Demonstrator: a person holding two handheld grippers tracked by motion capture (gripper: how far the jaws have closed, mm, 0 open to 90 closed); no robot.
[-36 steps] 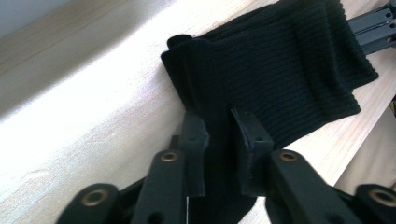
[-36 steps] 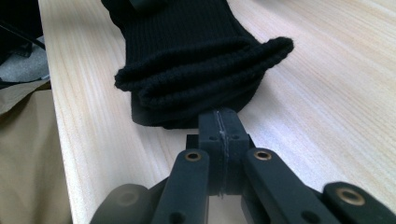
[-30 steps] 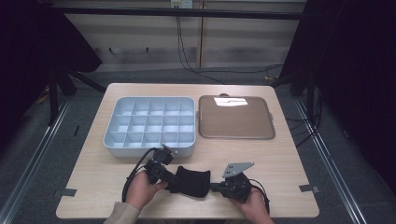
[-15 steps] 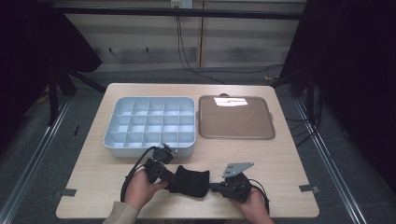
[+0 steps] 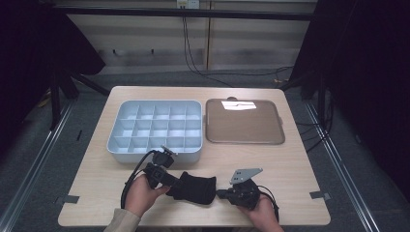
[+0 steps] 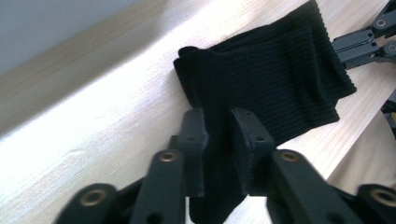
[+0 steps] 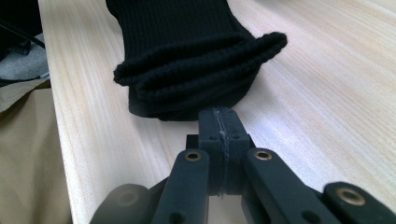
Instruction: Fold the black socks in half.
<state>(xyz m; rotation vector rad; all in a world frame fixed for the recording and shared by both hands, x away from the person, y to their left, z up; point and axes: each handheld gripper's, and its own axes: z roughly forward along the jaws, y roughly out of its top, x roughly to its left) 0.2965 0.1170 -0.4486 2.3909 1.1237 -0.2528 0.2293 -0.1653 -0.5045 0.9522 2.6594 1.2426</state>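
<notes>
Left gripper view: sock [image 6: 275,84] between fingers [image 6: 194,140]

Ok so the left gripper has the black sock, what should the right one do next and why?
Probably open the right gripper and ease it forward onto the black sock's folded edge. Its jaws are pressed together with no fabric between them, just short of that edge, while the left gripper already pinches the other end on the table.

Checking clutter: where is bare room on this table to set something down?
Free: the brown tray, and bare wood at the table's right edge. Crowded: the near middle, where left gripper and right gripper flank the black sock before the compartment box.
</notes>
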